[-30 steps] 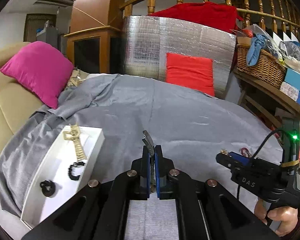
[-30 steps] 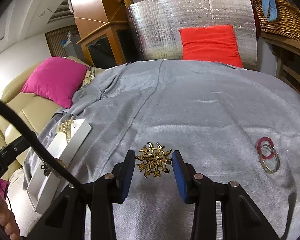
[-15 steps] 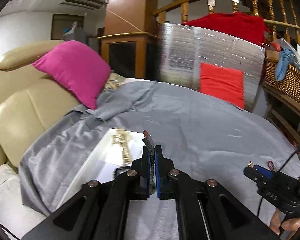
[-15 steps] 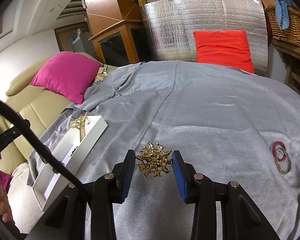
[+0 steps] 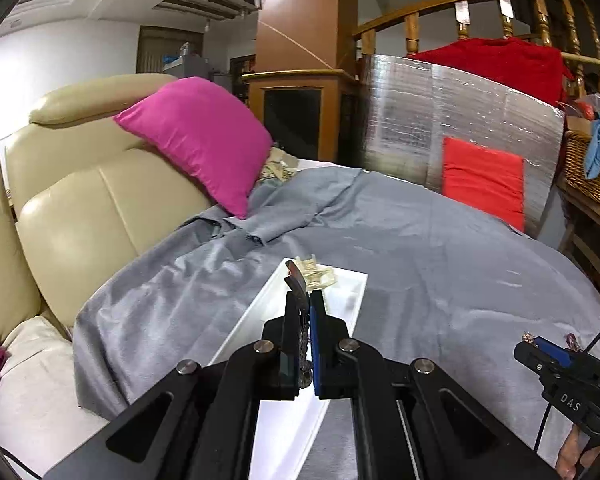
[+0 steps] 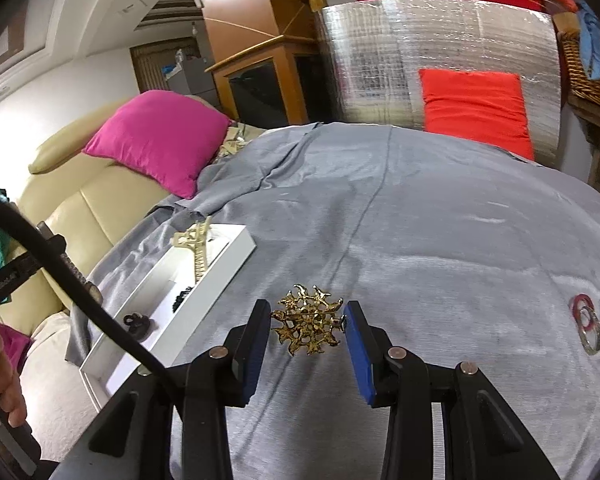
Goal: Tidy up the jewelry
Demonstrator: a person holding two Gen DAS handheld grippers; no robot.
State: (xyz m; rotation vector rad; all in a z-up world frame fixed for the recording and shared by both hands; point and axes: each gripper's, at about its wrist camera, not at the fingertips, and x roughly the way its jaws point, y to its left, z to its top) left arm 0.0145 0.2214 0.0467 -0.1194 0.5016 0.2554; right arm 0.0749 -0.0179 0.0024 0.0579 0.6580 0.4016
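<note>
Now, compared with a second ago, both wrist views have swung leftward: the cream sofa (image 5: 80, 208) and pink cushion (image 5: 204, 136) fill more of the left camera's picture, and the white tray (image 5: 352, 292) that lay off to the left sits directly ahead of the left tool (image 5: 305, 308), partly hidden beneath it. In the right camera's view the tray has likewise drifted from the far left edge toward the middle, while the rings (image 6: 588, 324) on the grey cloth (image 6: 440, 240) have slid further right.

Going left to right in the right wrist view: a hand grips the left tool's handle at the far left edge, a black cable crossing in front of it. Next comes the white tray (image 6: 228, 268), lying on the cloth, holding a pale gold strap-like piece (image 6: 198, 252) and two small dark pieces. At centre, the right tool (image 6: 308, 324) points downward over the cloth, its blue pads pressed on either side of a gold branching brooch (image 6: 306, 320) held clear of the cloth. At far right, a red ring and a silver ring lie overlapping on the cloth.

In the left wrist view, the left tool is closed on a dark chain-like piece (image 5: 300, 300) that sticks up between its pads, angled down above the tray. The right tool (image 5: 540, 350) shows at lower right.
</note>
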